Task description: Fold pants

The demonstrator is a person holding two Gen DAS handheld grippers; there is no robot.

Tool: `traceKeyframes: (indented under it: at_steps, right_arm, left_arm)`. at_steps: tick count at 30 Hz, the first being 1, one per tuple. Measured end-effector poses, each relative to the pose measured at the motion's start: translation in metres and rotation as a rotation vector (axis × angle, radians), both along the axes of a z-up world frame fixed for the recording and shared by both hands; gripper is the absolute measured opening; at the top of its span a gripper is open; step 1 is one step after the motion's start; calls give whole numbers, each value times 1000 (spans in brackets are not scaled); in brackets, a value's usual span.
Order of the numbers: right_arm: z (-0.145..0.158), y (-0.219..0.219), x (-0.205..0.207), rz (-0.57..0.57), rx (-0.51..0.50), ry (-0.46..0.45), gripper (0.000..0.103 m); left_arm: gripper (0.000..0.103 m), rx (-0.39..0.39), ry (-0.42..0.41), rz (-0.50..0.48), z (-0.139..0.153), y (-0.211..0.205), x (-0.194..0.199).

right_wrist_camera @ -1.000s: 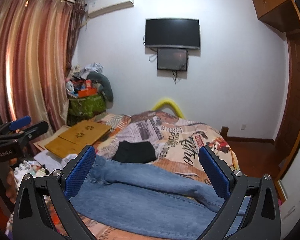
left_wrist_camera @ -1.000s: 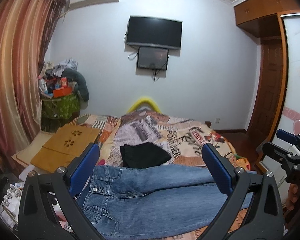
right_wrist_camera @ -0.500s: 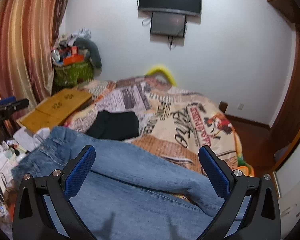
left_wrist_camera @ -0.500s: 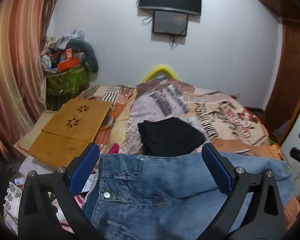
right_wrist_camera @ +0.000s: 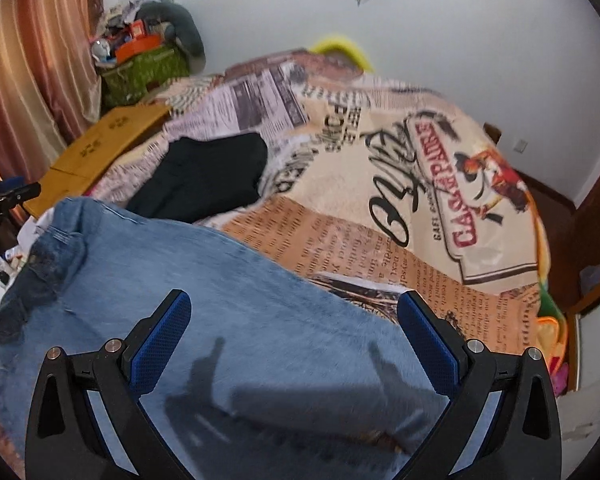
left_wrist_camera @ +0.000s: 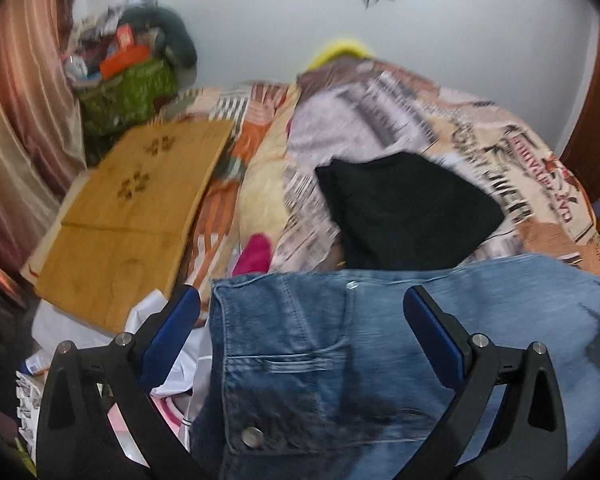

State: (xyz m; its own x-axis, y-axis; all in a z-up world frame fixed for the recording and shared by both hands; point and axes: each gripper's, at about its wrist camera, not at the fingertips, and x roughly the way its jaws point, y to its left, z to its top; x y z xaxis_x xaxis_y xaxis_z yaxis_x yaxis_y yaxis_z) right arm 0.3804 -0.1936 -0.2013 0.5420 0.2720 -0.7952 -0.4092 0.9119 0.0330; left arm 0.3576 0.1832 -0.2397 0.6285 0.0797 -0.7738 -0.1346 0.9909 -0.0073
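Blue denim jeans [left_wrist_camera: 340, 352] lie spread across the near end of the bed. Their waistband, back pocket and metal buttons show in the left wrist view. My left gripper [left_wrist_camera: 302, 304] hovers open just above the waist end, nothing between its blue pads. In the right wrist view the jeans [right_wrist_camera: 228, 312] stretch from the waist at left toward the legs below me. My right gripper [right_wrist_camera: 294, 312] hangs open over the leg part and casts its shadow on the denim. The left gripper [right_wrist_camera: 4, 196] peeks in at that view's left edge.
A folded black garment [left_wrist_camera: 404, 216] [right_wrist_camera: 204, 176] lies on the printed bedspread [right_wrist_camera: 380, 168] beyond the jeans. A wooden board [left_wrist_camera: 132, 208] rests at the bed's left. Clutter and a green bag [left_wrist_camera: 128, 92] fill the far left corner by the curtain [left_wrist_camera: 16, 100].
Both grippers have tilted down and moved closer to the jeans, so the denim now fills the lower part of each view. Both stay open.
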Motion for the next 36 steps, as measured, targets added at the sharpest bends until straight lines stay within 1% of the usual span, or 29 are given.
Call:
traceKeyframes:
  at_steps: [4,6,7,8,9,10,11,13,16,17,19,20,21,22,23,24,25,26,27,29,32,35,36]
  right_arm:
    - [-23,-7,26,28,15,106,101]
    - [-31,-9,35,38,12,143,100]
    - [-34,-10,39,45,13,160,98]
    - [-38,-10,43,53,11,175,94]
    - [-41,-10,46,62,8,192,91]
    - [-43,-11,50,69,7,203,86]
    - [-46,-12,52,82,11,218,82]
    - [-50,-9,56,101,17,238,81]
    - [-55,-2,59,137,26,265,71]
    - [-56,1,61,153,29,272,69]
    - [-59,9,61,188,27,283,66]
    - [-60,12,61,198,22,285,63]
    - [-61,15,60,212,18,283,62]
    - [-61,17,60,219,17,279,58]
    - [-61,18,60,227,18,278,52]
    - [-61,19,60,236,26,282,50]
    - [-61,20,60,237,30,283,45]
    - [-61,19,60,239,34,284,38]
    - [-61,19,59,241,36,284,35]
    - [-61,20,56,244,31,273,20]
    - [-60,22,51,223,34,246,11]
    - [-53,25,41,215,7,187,7]
    - [-49,26,39,213,-2,166,7]
  left_arm:
    - [82,-62,102,22,-31,32,22]
    - [77,-106,142,39,-44,44,28]
    - [74,-122,155,47,-49,48,29]
    - [72,-135,168,57,-53,53,31]
    - [66,-153,185,69,-60,59,34]
    - [62,-170,196,77,-64,64,36]
    - [58,-194,209,85,-68,68,37]
    - [36,-264,248,94,-80,76,42]
    - [29,-322,262,96,-87,80,45]
    - [27,-324,258,94,-86,80,46]
    - [18,-315,255,88,-83,77,47]
    - [16,-309,255,88,-82,77,48]
    - [14,-303,255,84,-80,76,48]
    - [12,-295,254,77,-77,74,47]
    - [11,-287,249,75,-75,73,47]
    - [11,-277,238,67,-70,71,46]
    - [9,-272,229,61,-66,70,44]
    - [8,-267,220,55,-63,69,43]
    - [7,-265,209,50,-59,67,42]
    - [7,-259,186,38,-51,64,39]
    - [6,-221,171,26,-39,55,38]
    - [3,-190,138,7,-21,46,34]
    - [3,-172,119,4,-11,43,31]
